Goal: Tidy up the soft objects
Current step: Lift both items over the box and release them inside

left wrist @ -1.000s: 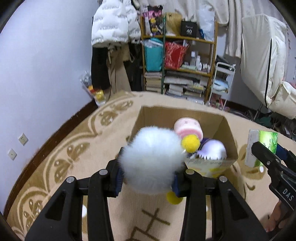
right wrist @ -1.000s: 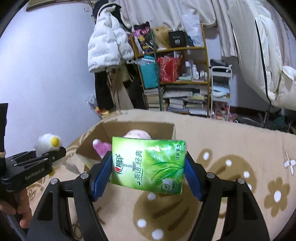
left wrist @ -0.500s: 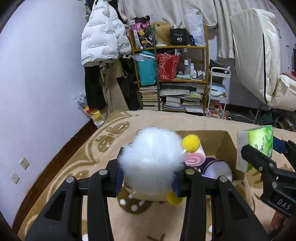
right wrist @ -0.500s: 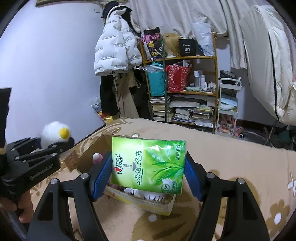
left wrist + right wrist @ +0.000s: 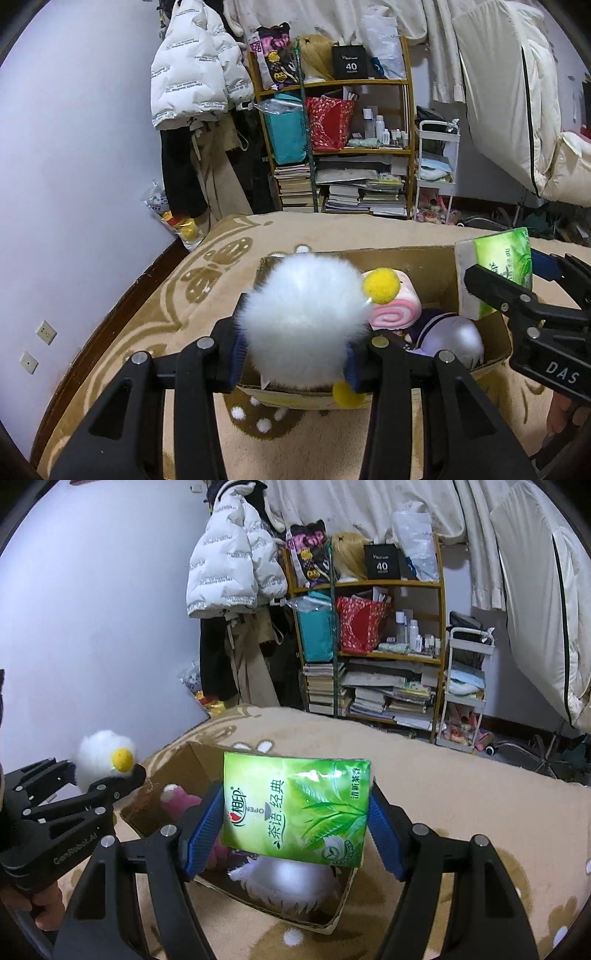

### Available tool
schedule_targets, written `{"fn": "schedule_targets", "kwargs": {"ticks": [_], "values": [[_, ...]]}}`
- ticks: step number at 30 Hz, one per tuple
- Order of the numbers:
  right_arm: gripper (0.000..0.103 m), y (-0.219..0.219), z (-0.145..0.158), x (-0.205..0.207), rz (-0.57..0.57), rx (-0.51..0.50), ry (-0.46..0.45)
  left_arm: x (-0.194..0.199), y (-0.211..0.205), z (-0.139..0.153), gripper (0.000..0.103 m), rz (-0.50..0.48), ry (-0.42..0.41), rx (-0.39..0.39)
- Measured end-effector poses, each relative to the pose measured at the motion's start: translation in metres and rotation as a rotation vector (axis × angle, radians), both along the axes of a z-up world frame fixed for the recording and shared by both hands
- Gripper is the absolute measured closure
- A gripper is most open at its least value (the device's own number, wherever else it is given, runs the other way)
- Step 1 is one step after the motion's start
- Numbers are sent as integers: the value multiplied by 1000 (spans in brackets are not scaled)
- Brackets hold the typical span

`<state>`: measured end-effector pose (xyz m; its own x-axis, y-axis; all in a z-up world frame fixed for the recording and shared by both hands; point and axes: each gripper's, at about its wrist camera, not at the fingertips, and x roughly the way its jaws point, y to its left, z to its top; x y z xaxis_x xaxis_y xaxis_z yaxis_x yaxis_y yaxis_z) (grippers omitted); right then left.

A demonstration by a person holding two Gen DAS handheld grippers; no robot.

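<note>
My left claw [image 5: 295,354] clamped the white fluffy toy [image 5: 301,321]; my right claw [image 5: 295,830] gripped the green tissue pack [image 5: 295,808]; both hung over the cardboard box [image 5: 436,273].

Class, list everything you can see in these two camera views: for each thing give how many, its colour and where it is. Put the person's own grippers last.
Fluffy toy: one, white with yellow pompoms, held over the box's near left corner.
Tissue pack: one, green, held above the box's right side.
Cardboard box: one, brown, open, on the rug.
Swirl-roll toy: one, pink, inside the box.
Round plush: one, pale purple-white, inside the box, right.
Rug: one, beige with brown patterns.
Bookshelf: one, yellow-framed, at the back wall.
Puffer jacket: one, white, hanging left of the shelf.
Left gripper: black, shut on the fluffy toy.
Right gripper: black with blue pads, shut on the tissue pack.
</note>
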<state>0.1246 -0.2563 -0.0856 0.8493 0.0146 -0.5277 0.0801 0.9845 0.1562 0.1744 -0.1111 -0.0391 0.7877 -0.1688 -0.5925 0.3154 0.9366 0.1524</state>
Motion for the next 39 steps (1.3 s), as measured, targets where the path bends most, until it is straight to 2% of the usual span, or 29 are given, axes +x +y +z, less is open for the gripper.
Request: {"fn": "schedule_targets", "kwargs": {"ticks": [8, 15, 17, 19, 24, 26, 28, 30, 36, 39], "values": [[26, -7, -13, 5, 25, 44, 28, 3, -5, -17, 62, -16, 28, 10], [25, -3, -19, 5, 48, 29, 47, 8, -2, -23, 59, -15, 59, -2], [24, -4, -19, 4, 43, 28, 48, 11, -1, -26, 56, -4, 77, -6], [24, -6, -20, 4, 40, 39, 53, 12, 2, -27, 47, 7, 81, -10], [24, -9, -19, 6, 35, 54, 62, 14, 3, -32, 47, 11, 99, 4], [23, -10, -18, 6, 39, 63, 61, 15, 4, -34, 41, 20, 108, 5], [14, -10, -17, 4, 47, 74, 50, 15, 5, -33, 35, 23, 113, 2], [11, -10, -14, 2, 45, 78, 31, 12, 6, -30, 33, 25, 98, 4], [3, -12, -13, -5, 38, 69, 30, 0, 4, -25, 32, 23, 71, 66], [3, -14, -10, -13, 32, 74, 31, -8, 9, -19, 31, 38, 62, 65]]}}
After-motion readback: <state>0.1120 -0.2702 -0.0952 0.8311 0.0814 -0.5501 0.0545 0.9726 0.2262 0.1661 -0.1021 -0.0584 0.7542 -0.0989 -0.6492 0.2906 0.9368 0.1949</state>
